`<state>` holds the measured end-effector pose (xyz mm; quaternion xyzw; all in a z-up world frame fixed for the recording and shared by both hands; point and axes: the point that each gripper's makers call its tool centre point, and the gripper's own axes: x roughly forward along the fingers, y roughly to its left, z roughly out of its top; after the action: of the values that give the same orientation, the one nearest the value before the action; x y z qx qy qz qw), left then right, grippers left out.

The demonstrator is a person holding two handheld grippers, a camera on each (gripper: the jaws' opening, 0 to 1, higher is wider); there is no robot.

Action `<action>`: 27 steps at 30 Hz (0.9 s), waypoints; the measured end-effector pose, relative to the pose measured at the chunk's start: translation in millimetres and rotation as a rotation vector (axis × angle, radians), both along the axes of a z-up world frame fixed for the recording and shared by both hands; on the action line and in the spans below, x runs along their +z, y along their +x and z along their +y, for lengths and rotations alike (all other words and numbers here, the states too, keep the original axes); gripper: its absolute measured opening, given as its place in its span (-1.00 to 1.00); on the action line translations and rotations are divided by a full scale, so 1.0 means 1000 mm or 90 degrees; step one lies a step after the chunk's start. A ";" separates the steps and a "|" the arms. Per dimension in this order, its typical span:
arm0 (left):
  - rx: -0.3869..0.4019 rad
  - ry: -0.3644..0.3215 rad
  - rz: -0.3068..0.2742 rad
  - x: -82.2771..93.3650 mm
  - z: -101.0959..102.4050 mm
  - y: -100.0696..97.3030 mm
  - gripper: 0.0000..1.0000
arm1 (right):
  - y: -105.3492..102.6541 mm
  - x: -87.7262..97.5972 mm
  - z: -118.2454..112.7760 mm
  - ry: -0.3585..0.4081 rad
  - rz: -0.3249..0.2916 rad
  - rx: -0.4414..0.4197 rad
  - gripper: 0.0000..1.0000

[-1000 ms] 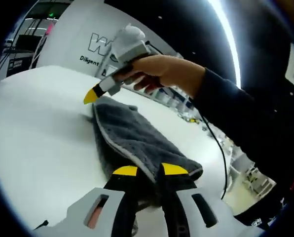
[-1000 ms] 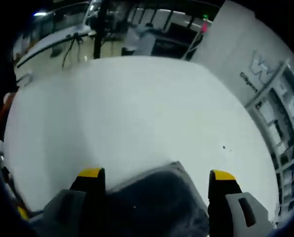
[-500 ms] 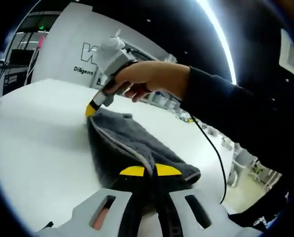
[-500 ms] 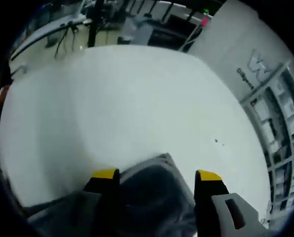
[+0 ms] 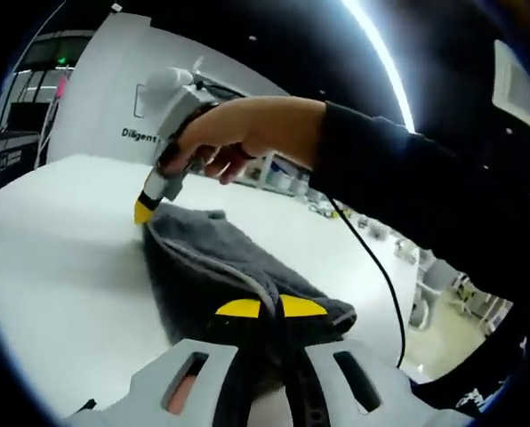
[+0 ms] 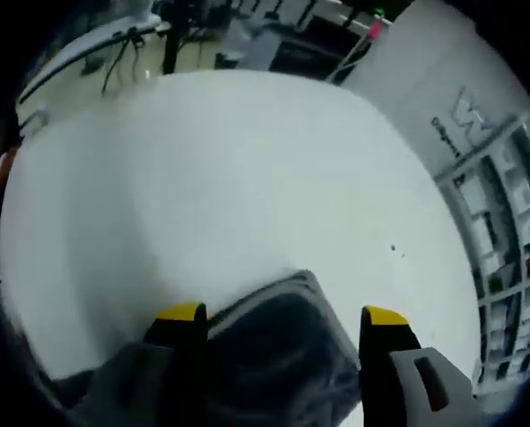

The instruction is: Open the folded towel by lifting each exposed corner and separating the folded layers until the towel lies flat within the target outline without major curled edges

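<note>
Pinching towel (image 5: 220,267) nr edge: left hand-held gripper (image 5: 270,308); right hand-held gripper (image 6: 283,315) agape astride far corner.

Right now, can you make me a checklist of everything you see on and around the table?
Surface: white table, bare around the towel.
Job's things: grey towel, folded, layers edged in pale trim.
Clutter: a small dark speck on the table.
Grippers: left tongs shut on the towel's near end; right tongs open, straddling the far corner.
Cables: a black cable hanging below the person's sleeve.
Surroundings: white panel with lettering, shelving, ceiling light strip.
</note>
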<state>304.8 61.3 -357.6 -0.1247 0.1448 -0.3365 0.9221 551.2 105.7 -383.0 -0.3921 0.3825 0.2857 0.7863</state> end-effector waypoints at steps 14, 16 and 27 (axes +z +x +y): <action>-0.003 0.002 -0.012 0.006 -0.004 -0.001 -0.93 | -0.017 -0.016 0.000 0.009 0.023 -0.029 -0.44; -0.004 0.002 -0.017 0.008 -0.005 -0.001 -0.93 | -0.014 -0.015 0.002 0.012 0.025 -0.030 -0.53; -0.005 -0.020 -0.032 0.017 -0.010 0.000 -0.93 | -0.013 -0.003 -0.001 0.004 -0.006 -0.022 -0.93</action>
<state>304.3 51.5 -341.0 -0.1304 0.1170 -0.3454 0.9220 538.3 104.6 -386.3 -0.3847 0.3844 0.2715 0.7940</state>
